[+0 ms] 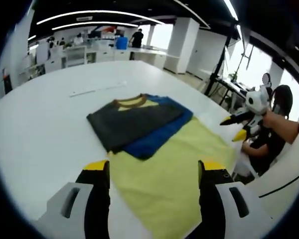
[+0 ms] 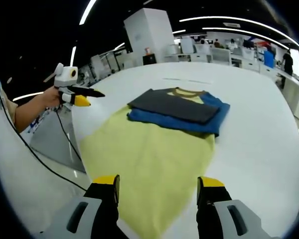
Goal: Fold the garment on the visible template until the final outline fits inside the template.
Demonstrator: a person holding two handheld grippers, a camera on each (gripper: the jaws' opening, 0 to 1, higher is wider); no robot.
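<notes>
Yellow garment (image 1: 169, 169) between open left tongs (image 1: 154, 172)

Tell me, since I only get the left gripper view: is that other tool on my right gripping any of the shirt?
Observer: No. In the right gripper view, the right gripper has its jaws wide apart, nothing between them, over the garment.
Operator: And the tool carrying my camera?
Observer: Seen from there, the left gripper sits in a hand near the table edge, clear of the cloth.
Operator: Anything trailing from it?
Observer: A black cable runs down from it.
</notes>
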